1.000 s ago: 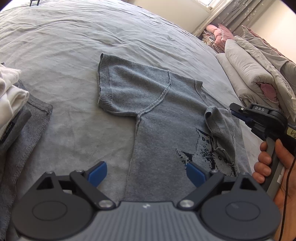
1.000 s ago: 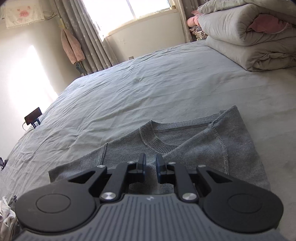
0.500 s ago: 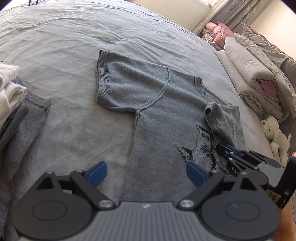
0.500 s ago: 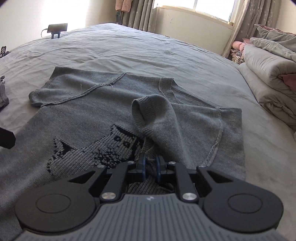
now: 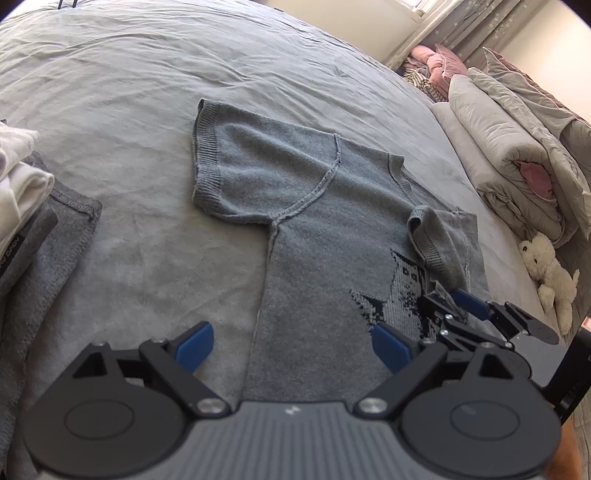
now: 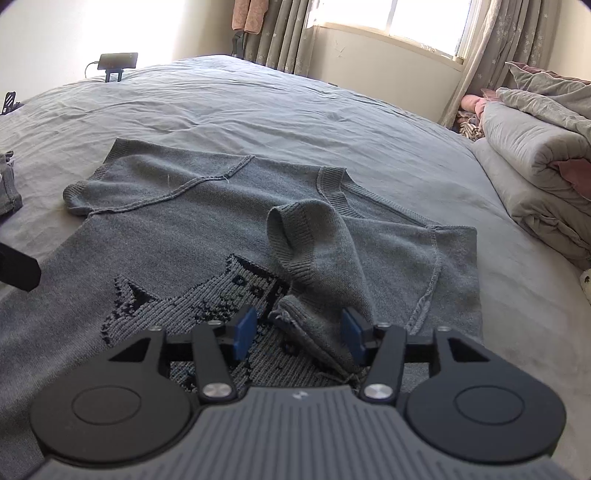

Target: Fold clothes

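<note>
A grey knitted sweater point(image 5: 314, 229) lies flat on the bed point(image 5: 184, 74), its front showing a dark knitted cat figure point(image 6: 199, 299). Taking the sweater as the landmark: its left sleeve point(image 5: 236, 173) is spread out flat, while the right sleeve point(image 6: 314, 251) is folded in over the chest, its cuff standing open like a small tube.

The right gripper point(image 6: 299, 334) sits low over the end of that folded sleeve; its jaws are opening, with a bunched bit of the sleeve fabric between the blue pads point(image 6: 243, 332) but not pressed by them. The left gripper point(image 5: 291, 345) hovers over the sweater's lower body near its side seam, jaws wide apart and holding nothing.

To the left of the sweater, at the bed's edge, rests a stack of folded clothes point(image 5: 22, 206) (white pieces on top of grey ones). To its right, a rolled grey duvet point(image 5: 509, 173) runs along the bed, and a small white plush toy point(image 5: 546, 273) lies just beside it. Beyond the sweater's collar, a phone on a stand point(image 6: 118, 62) stands at the far edge, with curtains point(image 6: 280, 33) and a bright window point(image 6: 399, 18) behind.
</note>
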### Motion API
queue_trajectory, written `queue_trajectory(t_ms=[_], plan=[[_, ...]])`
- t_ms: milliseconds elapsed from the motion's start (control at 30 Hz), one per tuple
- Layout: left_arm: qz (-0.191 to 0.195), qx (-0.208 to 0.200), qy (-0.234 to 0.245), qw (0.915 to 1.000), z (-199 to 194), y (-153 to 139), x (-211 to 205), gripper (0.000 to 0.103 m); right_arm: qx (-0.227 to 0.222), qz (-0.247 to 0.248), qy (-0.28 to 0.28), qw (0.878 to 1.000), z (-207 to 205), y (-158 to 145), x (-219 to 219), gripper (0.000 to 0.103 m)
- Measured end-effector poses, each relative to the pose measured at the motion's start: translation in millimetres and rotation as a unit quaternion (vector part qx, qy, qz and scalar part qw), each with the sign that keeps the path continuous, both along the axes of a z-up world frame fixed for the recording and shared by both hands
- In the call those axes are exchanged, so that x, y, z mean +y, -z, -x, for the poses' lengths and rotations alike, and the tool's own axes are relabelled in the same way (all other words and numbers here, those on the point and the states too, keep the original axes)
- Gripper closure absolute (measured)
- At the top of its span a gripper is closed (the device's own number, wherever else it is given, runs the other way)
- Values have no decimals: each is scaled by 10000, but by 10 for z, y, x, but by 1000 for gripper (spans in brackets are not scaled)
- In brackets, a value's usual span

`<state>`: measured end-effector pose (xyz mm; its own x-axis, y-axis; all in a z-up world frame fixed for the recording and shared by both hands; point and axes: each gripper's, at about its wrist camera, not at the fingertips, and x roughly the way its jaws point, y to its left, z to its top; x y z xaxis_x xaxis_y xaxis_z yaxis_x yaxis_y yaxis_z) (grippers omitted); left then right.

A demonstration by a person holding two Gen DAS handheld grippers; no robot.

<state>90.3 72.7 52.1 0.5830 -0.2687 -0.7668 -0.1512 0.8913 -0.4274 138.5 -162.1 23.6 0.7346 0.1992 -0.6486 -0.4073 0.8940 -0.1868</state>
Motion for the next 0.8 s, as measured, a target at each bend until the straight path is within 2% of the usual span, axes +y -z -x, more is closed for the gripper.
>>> queue_trajectory(t_ms=[33, 100, 167, 233, 267, 300, 367, 400, 433, 467, 533, 567, 633, 800], plan=[[10, 9, -10, 10000, -1, -2, 3, 10, 2, 5, 17, 10000, 12, 7, -1, 97], [32, 15, -28, 10000, 0, -3, 9, 10, -135, -163, 236, 9995, 58, -56, -36, 97], [41, 12, -32, 10000, 3, -5, 10, 10, -369, -548, 387, 9971, 187, -200, -88, 97], [42, 12, -29, 10000, 3, -3, 8, 10, -281, -714, 398, 9963, 273, -245, -91, 97], [34, 16, -25, 10000, 2, 0, 4, 10, -121, -690, 352, 9969, 285, -225, -74, 94], [23, 24, -25, 10000, 5, 4, -1, 10, 39, -665, 306, 9973, 297, -205, -57, 86], [14, 36, -21, 10000, 9, 10, -8, 10, 178, -469, 189, 9986, 274, -164, -16, 86], [16, 38, -17, 10000, 11, 9, -9, 10, 240, -365, 130, 9990, 261, -144, 4, 79], [18, 32, -16, 10000, 10, 5, -8, 10, 303, -262, 70, 9992, 248, -124, 25, 76], [19, 27, -15, 10000, 9, 2, -7, 10, 292, -544, 123, 9980, 218, -201, -23, 74], [-9, 12, -2, 10000, 6, -5, -7, 10, 340, -1420, 324, 9888, 81, -413, -168, 67], [-31, 7, -1, 10000, 5, -6, -5, 10, 332, -1483, 428, 9875, -32, -474, -179, 65], [-15, 28, -13, 10000, -1, 0, 2, 10, 303, -1487, 639, 9863, -270, -581, -183, 65], [5, 51, -7, 10000, -15, 8, 14, 10, 764, -1082, 963, 9865, -884, -374, -9, 65]])
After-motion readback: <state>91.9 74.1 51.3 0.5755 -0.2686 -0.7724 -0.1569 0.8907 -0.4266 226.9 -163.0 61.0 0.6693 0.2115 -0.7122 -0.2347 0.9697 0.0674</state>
